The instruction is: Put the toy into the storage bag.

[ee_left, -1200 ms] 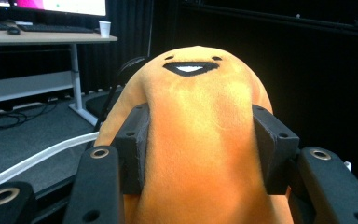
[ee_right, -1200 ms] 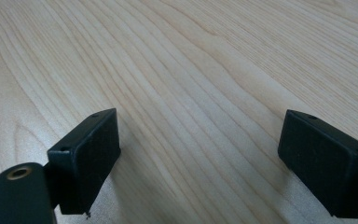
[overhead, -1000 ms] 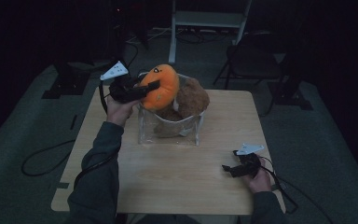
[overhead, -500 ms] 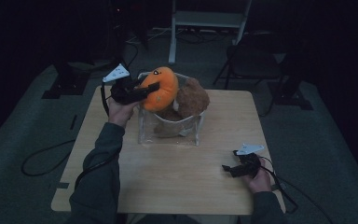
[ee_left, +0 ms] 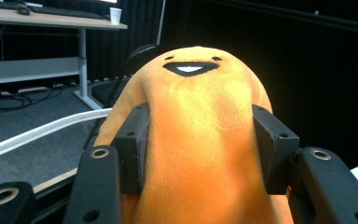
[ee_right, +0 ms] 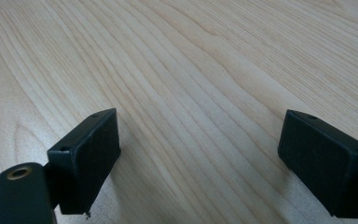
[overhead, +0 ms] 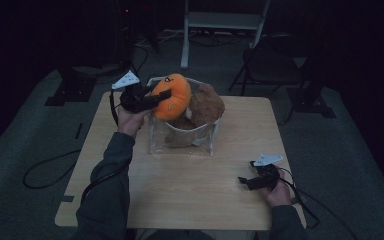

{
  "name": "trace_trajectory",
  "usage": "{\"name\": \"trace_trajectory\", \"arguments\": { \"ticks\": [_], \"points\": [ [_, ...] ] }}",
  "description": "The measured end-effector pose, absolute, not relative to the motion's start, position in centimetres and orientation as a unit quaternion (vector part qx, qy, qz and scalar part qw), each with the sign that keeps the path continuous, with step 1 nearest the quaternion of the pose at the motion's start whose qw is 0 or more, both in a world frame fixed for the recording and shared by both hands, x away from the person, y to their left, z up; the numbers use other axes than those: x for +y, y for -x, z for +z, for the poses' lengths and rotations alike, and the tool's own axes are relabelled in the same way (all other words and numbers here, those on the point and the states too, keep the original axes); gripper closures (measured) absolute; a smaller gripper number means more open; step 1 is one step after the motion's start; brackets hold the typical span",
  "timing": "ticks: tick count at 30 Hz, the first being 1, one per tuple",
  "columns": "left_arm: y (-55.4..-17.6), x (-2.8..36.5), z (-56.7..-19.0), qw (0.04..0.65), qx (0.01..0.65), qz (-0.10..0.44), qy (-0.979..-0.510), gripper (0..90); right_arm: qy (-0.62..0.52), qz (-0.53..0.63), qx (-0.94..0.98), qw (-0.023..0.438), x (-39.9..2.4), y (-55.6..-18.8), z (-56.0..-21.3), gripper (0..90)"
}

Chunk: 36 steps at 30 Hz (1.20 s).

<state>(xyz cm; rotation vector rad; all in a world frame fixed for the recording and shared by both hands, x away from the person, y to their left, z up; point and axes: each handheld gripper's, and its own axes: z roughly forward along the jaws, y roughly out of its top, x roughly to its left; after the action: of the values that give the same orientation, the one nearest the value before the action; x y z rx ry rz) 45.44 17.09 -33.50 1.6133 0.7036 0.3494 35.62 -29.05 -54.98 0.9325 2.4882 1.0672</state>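
Note:
An orange plush toy (overhead: 172, 96) with a black smiling mouth is held up over the left rim of a clear bag (overhead: 181, 141) with white edging. My left gripper (overhead: 164, 96) is shut on the orange plush toy (ee_left: 200, 140), its two black pads pressing into both sides. A brown plush toy (overhead: 206, 104) sits in the bag beside it, with more brown plush below. My right gripper (overhead: 242, 180) rests low at the table's near right, jaws wide apart over bare wood (ee_right: 200, 93), nothing between them.
The light wooden table (overhead: 180, 195) stands on a dark grey floor. A cable (overhead: 45, 170) loops on the floor at the left. A desk frame (overhead: 225, 22) and a dark chair (overhead: 270, 65) stand behind the table.
My left gripper has lifted the orange plush toy slightly higher and a little leftwards over the bag. The right gripper has stayed in place.

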Motion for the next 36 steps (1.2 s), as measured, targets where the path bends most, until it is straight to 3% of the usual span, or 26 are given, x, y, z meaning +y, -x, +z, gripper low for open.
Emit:
{"name": "trace_trajectory", "arguments": {
  "ticks": [36],
  "points": [
    [-46.7,16.5,-33.8,0.623,0.328,0.154,-0.693,47.5,-0.322,0.369,0.861,0.139,-29.0,-35.6,-55.0,11.9]
  ]
}}
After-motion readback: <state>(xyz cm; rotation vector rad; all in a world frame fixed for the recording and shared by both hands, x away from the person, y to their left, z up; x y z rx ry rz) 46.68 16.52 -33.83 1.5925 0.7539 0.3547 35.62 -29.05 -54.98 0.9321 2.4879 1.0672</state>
